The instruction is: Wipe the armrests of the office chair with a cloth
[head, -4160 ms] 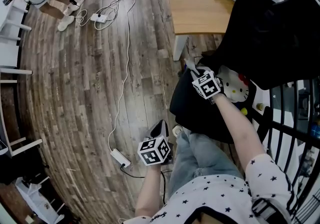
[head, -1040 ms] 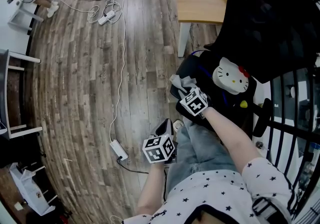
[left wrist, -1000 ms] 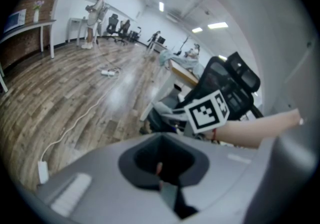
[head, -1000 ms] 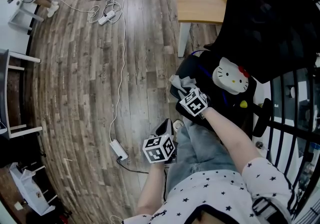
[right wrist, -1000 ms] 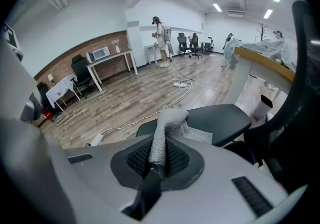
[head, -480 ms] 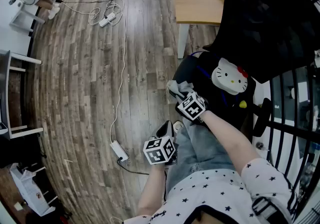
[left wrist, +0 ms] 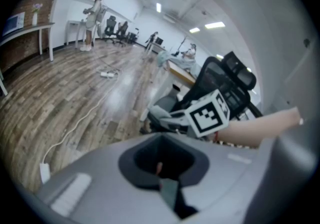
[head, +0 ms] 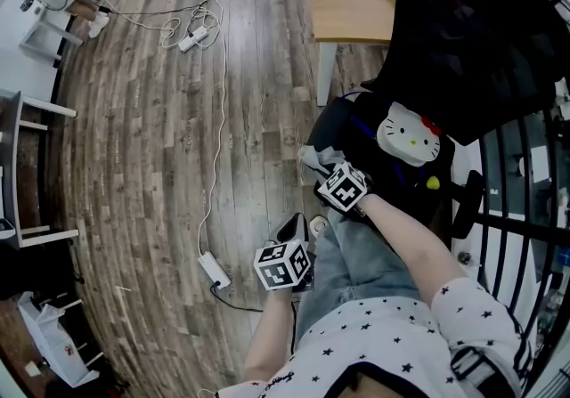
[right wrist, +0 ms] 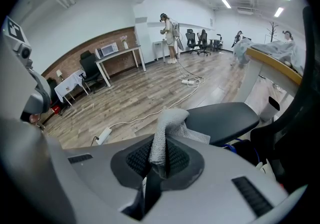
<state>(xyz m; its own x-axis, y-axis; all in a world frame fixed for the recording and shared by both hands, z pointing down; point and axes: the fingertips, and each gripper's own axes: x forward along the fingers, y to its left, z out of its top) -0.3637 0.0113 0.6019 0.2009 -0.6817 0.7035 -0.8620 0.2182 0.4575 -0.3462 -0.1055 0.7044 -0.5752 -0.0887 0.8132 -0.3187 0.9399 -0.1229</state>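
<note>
Fingers (right wrist: 135, 160) of my right gripper (right wrist: 159, 157) are clamped on the cloth (right wrist: 167, 123), its free end draped on the armrest (right wrist: 227, 117).

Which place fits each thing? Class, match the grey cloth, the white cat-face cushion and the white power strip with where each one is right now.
Things:
1. grey cloth
2. white cat-face cushion
3. white power strip

Places:
A. lying on the wooden plank floor
B. pinched in the right gripper
C. resting on the black office chair

Pairs: 1-B, 2-C, 3-A
</note>
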